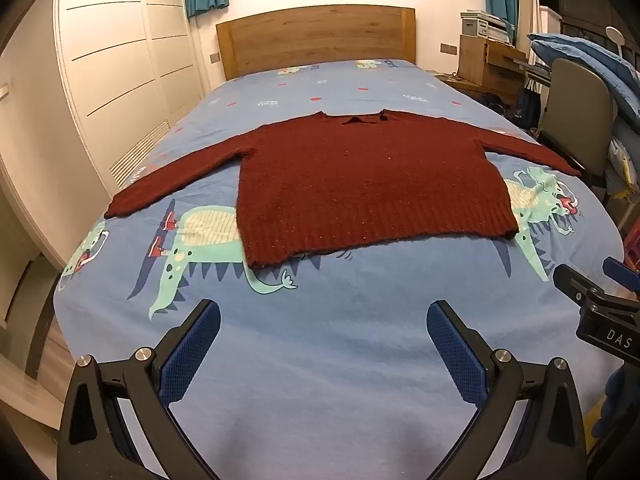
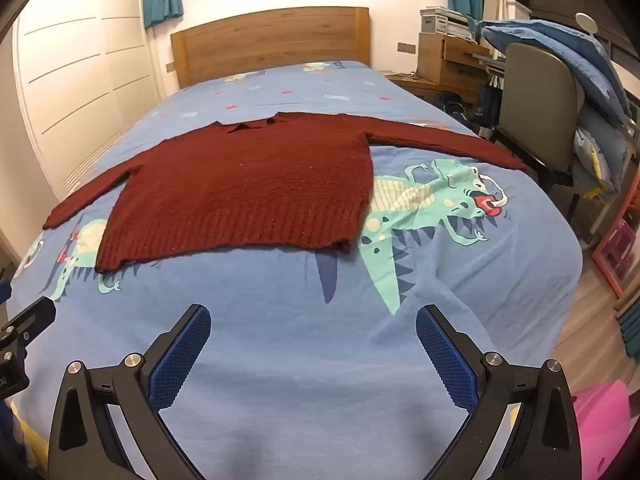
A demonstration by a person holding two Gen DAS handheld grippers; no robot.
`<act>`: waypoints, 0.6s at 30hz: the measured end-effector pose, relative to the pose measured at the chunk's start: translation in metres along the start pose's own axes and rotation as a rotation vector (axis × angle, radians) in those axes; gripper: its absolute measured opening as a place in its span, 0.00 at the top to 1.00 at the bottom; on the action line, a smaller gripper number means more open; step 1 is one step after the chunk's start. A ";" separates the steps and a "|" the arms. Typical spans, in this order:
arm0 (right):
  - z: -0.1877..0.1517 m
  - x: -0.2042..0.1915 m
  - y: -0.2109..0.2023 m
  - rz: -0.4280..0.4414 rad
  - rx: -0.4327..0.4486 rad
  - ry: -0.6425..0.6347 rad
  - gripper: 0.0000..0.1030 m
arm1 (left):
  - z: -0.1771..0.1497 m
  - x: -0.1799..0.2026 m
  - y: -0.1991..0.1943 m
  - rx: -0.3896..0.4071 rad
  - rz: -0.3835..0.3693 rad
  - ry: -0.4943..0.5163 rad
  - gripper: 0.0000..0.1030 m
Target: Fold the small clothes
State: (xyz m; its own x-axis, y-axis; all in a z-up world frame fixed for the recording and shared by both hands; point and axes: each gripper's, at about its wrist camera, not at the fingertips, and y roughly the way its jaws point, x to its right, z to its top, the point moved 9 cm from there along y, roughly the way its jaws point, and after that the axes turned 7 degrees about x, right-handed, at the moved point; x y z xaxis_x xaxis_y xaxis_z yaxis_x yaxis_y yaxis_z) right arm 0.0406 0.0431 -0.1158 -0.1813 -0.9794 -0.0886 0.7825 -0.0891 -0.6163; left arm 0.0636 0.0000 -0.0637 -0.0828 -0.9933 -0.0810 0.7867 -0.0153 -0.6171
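Note:
A dark red knitted sweater (image 1: 360, 176) lies flat on the bed, sleeves spread out to both sides, ribbed hem toward me and collar toward the headboard. The right wrist view shows the same sweater (image 2: 248, 188). My left gripper (image 1: 324, 320) hovers over the bare sheet short of the hem, open, nothing between its blue pads. My right gripper (image 2: 314, 322) is likewise open over the sheet in front of the hem's right corner. At the right edge of the left wrist view, part of the right gripper's body (image 1: 600, 312) shows.
The bed has a blue sheet (image 1: 340, 360) printed with green dragons and a wooden headboard (image 1: 316, 38). White wardrobe doors (image 1: 108, 64) run along the left. On the right stand a grey chair (image 2: 536, 92) heaped with blue bedding, a wooden desk (image 2: 444, 60), and a pink object (image 2: 600, 420) on the floor.

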 end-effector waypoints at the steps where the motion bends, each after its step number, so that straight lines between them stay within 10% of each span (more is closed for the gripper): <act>1: 0.000 0.000 0.000 -0.001 -0.001 -0.001 0.00 | 0.000 0.000 0.000 0.001 0.002 -0.001 0.01; 18: 0.001 0.002 0.000 -0.001 -0.005 -0.001 0.00 | -0.001 -0.004 0.001 -0.002 0.005 -0.037 0.01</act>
State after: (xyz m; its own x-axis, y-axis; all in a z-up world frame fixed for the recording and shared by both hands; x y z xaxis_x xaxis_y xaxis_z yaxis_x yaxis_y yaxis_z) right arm 0.0408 0.0408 -0.1151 -0.1817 -0.9795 -0.0870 0.7791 -0.0894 -0.6205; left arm 0.0642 0.0037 -0.0652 -0.0566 -0.9969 -0.0549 0.7858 -0.0105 -0.6183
